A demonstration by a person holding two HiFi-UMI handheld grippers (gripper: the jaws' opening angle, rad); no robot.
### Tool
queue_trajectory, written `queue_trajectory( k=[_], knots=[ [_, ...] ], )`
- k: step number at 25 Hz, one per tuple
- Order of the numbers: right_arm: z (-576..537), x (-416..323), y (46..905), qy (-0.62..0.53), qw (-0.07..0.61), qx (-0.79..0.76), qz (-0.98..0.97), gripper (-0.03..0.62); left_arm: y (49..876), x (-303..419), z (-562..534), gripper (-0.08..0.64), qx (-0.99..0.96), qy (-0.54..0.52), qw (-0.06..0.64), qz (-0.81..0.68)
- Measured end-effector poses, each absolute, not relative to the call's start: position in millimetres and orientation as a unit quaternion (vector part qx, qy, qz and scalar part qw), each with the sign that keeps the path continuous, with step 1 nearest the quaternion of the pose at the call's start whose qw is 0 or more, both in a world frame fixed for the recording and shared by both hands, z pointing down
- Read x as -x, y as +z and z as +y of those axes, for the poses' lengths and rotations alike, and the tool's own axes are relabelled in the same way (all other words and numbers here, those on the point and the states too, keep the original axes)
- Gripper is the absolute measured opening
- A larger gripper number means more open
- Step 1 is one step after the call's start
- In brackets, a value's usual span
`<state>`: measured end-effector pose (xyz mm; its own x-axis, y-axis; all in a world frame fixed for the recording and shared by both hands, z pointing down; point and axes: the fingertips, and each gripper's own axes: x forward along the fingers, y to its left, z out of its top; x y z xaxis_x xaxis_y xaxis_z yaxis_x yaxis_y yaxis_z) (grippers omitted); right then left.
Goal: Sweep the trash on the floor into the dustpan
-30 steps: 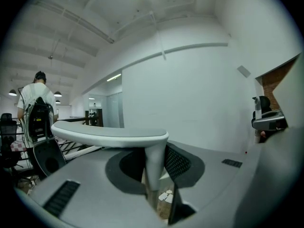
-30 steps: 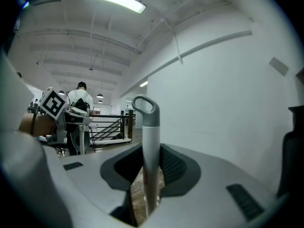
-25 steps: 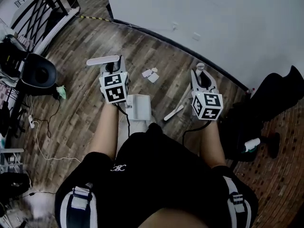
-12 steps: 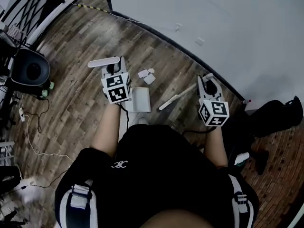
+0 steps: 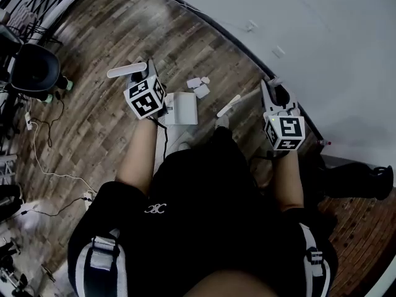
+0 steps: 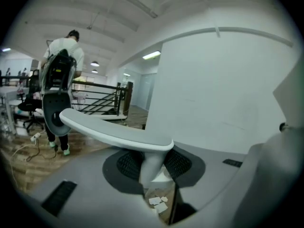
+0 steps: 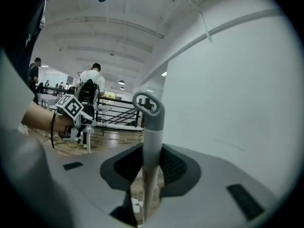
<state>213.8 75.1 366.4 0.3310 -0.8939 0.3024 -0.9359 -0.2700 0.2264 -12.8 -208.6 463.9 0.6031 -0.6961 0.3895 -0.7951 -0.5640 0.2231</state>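
Left gripper [image 5: 144, 83] pinches the dustpan handle [image 6: 118, 132], right gripper [image 5: 276, 95] clamps the broom [image 7: 151, 141]. A hard stroke could flick the paper scraps [image 5: 198, 86] past the dustpan [image 5: 180, 109].

**Open-plan office, by the look of it**

Wood-plank floor [image 5: 105, 122], a white partition wall [image 5: 322, 36], a black railing [image 6: 97, 96], an office chair [image 6: 58, 91], loose cables [image 5: 43, 159], strip lights [image 6: 151, 55] overhead, a person [image 6: 66, 44] standing at the back.
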Motion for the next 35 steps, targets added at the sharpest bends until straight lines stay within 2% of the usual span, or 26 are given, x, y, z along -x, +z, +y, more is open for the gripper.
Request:
queue_trajectory(
  k=[5, 15, 23, 28, 35],
  knots=[
    [32.3, -272.5, 405.2, 0.074, 0.205, -0.762, -0.610, 0.109, 489.8, 10.6, -245.5, 0.121, -0.815, 0.128, 0.251, -0.507],
    [-36.2, -339.9, 508.4, 0.115, 0.287, -0.651, -0.693, 0.109, 523.2, 4.1, -276.3, 0.121, -0.747, 0.128, 0.246, -0.604],
    [-119.0, -334.2, 533.0, 0.095, 0.294, -0.548, -0.777, 0.109, 573.7, -23.4, -290.3, 0.121, -0.725, 0.161, 0.230, -0.629],
    [-166.0, -306.3, 543.4, 0.077, 0.301, -0.463, -0.830, 0.109, 615.3, -38.4, -276.3, 0.121, -0.726, 0.189, 0.219, -0.624],
    [-196.8, -242.7, 557.0, 0.061, 0.306, -0.382, -0.870, 0.109, 629.3, -31.5, -266.9, 0.117, -0.740, 0.197, 0.199, -0.612]
  ],
)
